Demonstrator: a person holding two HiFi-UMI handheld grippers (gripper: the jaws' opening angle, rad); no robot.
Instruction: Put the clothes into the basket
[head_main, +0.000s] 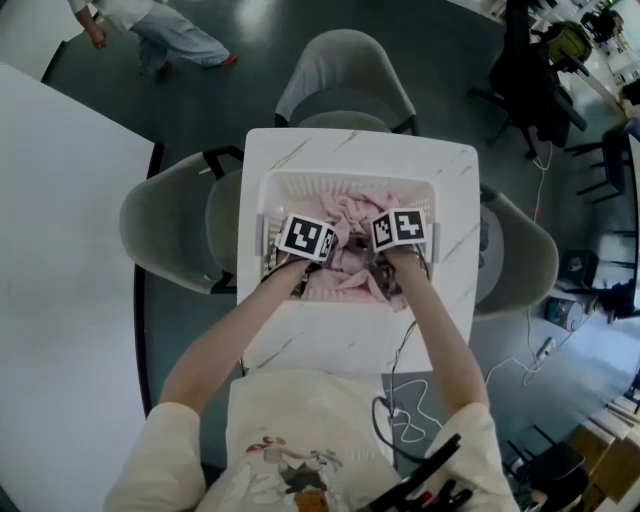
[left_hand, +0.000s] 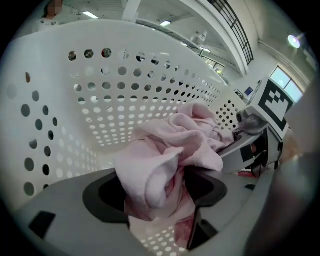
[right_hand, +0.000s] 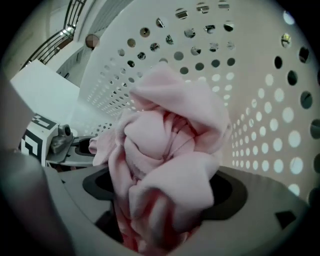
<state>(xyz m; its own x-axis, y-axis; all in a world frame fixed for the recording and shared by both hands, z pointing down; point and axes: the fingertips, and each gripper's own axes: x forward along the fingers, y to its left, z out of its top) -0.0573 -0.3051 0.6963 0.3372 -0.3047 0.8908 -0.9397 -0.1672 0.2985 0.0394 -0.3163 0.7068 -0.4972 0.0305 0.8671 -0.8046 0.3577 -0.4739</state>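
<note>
A white perforated basket (head_main: 350, 180) stands on a small white marble table (head_main: 345, 340). Pink clothes (head_main: 348, 232) lie bunched inside it. Both grippers reach down into the basket, my left gripper (head_main: 310, 250) on the left side and my right gripper (head_main: 388, 255) on the right. In the left gripper view, the pink cloth (left_hand: 170, 150) sits loosely between the wide-set jaws of the left gripper (left_hand: 157, 197), with the basket wall (left_hand: 125, 85) behind. In the right gripper view, a thick wad of the cloth (right_hand: 170, 150) fills the gap of the right gripper (right_hand: 165, 192), whose jaws stand wide apart.
Grey chairs (head_main: 170, 225) (head_main: 345, 85) (head_main: 520, 260) ring the table. A large white tabletop (head_main: 60, 250) lies to the left. A person (head_main: 160, 30) walks at the far top left. Cables (head_main: 410, 420) trail on the floor near my right side.
</note>
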